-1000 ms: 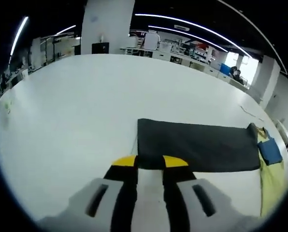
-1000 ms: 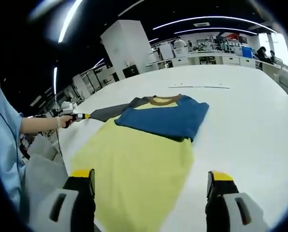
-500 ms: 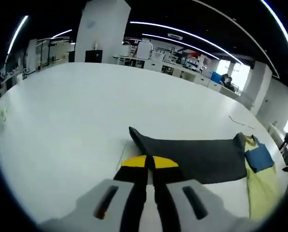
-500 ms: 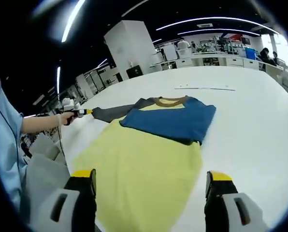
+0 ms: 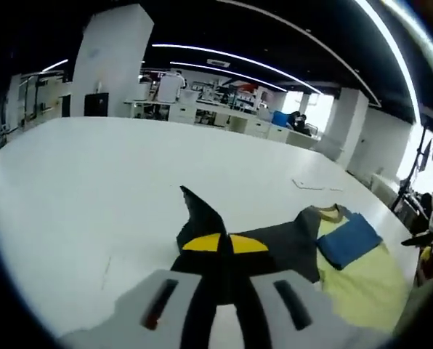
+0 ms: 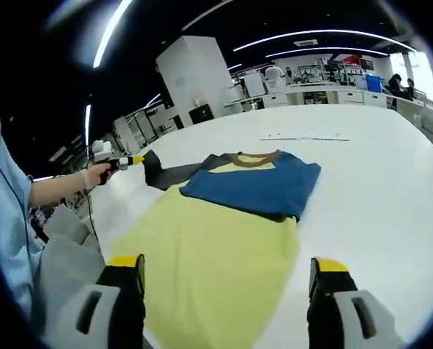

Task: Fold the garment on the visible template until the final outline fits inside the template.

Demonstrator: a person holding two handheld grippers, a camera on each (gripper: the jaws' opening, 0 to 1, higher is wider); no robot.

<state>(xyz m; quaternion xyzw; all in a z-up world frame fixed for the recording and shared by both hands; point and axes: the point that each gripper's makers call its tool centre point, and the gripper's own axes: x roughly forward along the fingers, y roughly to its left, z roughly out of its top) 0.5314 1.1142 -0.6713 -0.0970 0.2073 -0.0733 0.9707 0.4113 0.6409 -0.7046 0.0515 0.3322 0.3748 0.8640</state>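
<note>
My left gripper's (image 5: 224, 243) fingers are pressed together on the cuff of the dark grey sleeve (image 5: 274, 243), low in the centre of the left gripper view, with a point of cloth standing up just above the yellow tips. My right gripper (image 6: 226, 270) has its fingers wide apart at the bottom of the right gripper view, holding nothing, hovering over the hem end of the yellow T-shirt (image 6: 209, 254).

A second ago that sleeve lay flat and stretched out straight across the white table (image 5: 78, 182); half a second ago the left fingers shut on its end, and now the end is off the table and bunched toward the shirt body. In the right gripper view I see the same thing at upper left: the left gripper (image 6: 122, 161), in the person's hand (image 6: 96, 173), has carried the cuff up and inward. I judge the second sleeve fold has started; the blue sleeve (image 6: 256, 185) already lies folded across the chest, under the brown collar (image 6: 251, 157).

I cannot pick out a template outline on the table. No brand, label or legible writing shows on the shirt or the grippers.
</note>
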